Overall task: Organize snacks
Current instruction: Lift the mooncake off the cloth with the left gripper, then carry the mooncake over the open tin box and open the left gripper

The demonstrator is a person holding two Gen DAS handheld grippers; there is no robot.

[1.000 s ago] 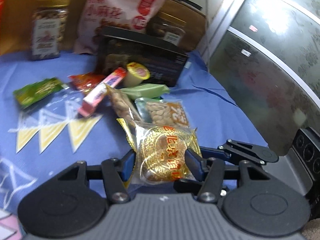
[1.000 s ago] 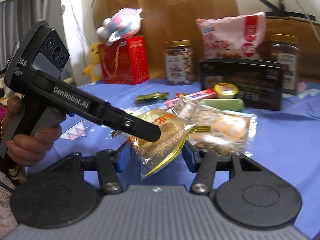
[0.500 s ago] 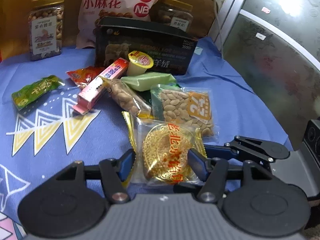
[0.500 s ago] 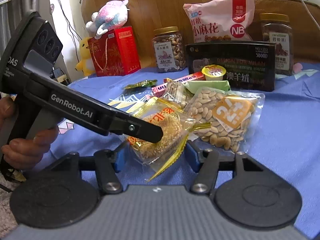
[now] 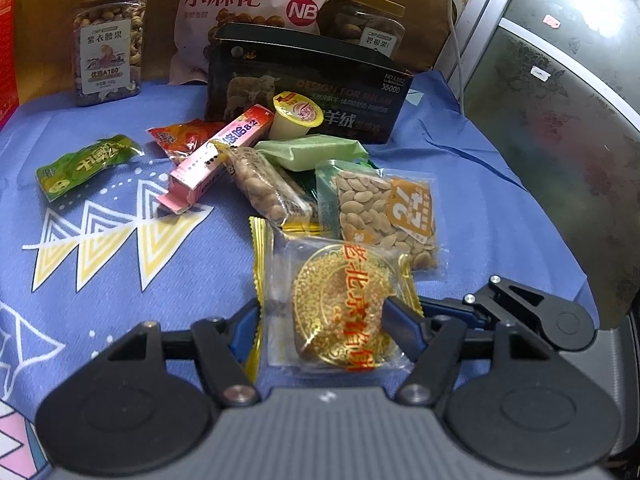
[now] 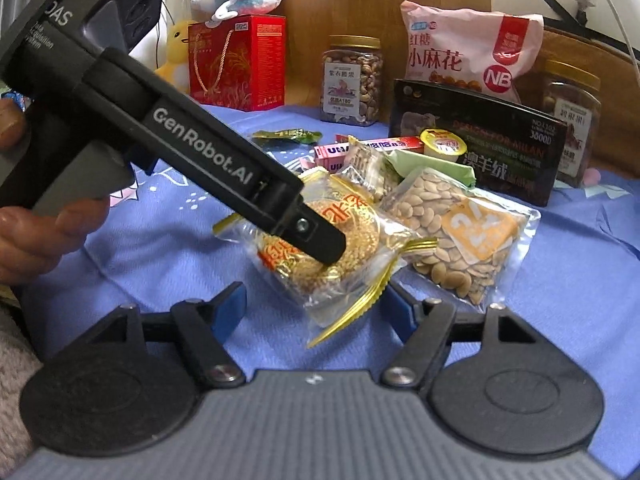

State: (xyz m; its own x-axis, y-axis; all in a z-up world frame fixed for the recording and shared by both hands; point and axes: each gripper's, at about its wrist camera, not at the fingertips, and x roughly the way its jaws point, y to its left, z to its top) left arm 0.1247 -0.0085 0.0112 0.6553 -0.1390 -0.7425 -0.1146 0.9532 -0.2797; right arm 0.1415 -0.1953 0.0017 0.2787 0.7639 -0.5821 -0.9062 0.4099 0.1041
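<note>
To the left of my left claw [image 5: 320, 322] there is only blue cloth [image 5: 120, 280]; between its blue pads lies the sesame cake packet [image 5: 340, 304], flat on the cloth, long axis running straight ahead, gold-edged side by the left pad; the pads sit at the packet's edges, whether squeezing I cannot tell; my right claw [image 6: 316, 306] stands spread apart, the packet's near corner just ahead between its pads; the left is nearer; ahead and right, touching the packet, lies the seed bag [image 5: 384, 216].
</note>
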